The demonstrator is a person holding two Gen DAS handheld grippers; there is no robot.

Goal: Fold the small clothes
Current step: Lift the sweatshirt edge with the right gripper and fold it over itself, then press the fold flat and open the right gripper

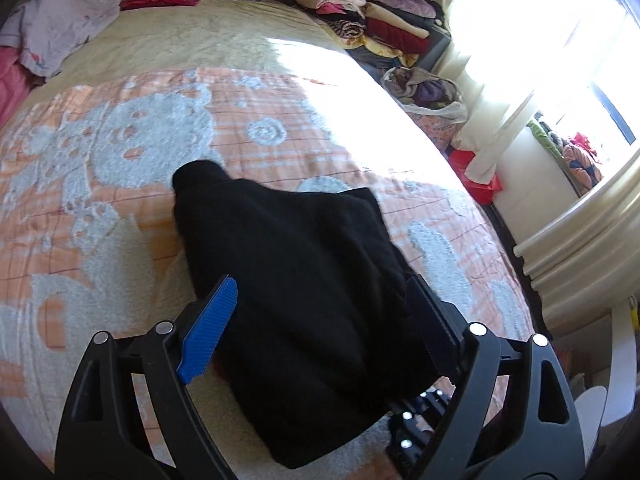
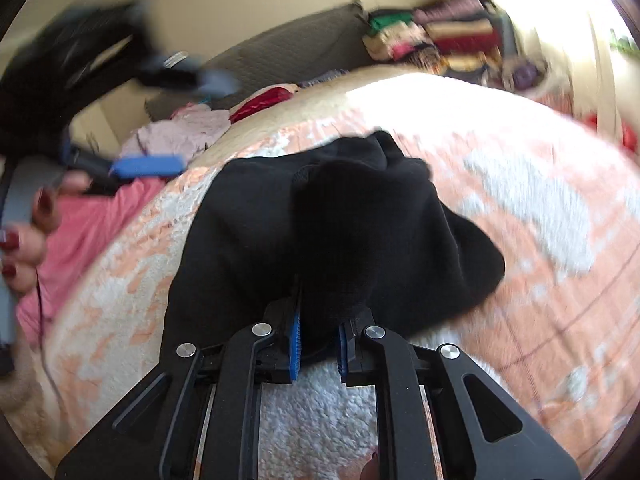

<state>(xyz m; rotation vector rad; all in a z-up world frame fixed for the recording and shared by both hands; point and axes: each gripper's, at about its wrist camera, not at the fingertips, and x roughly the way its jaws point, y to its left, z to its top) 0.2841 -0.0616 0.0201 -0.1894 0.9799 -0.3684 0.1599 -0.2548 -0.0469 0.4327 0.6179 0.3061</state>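
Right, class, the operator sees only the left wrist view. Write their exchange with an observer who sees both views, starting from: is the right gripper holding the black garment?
Observer: Yes. The right gripper is shut on a bunched fold of the black garment.
Operator: My jaws seem to frame the garment. Am I touching it?
Observer: It seems not. The left gripper hangs off to the side of it, blurred, jaws open.
Operator: Anything near it?
Observer: A hand with red-painted nails, at the frame's edge.
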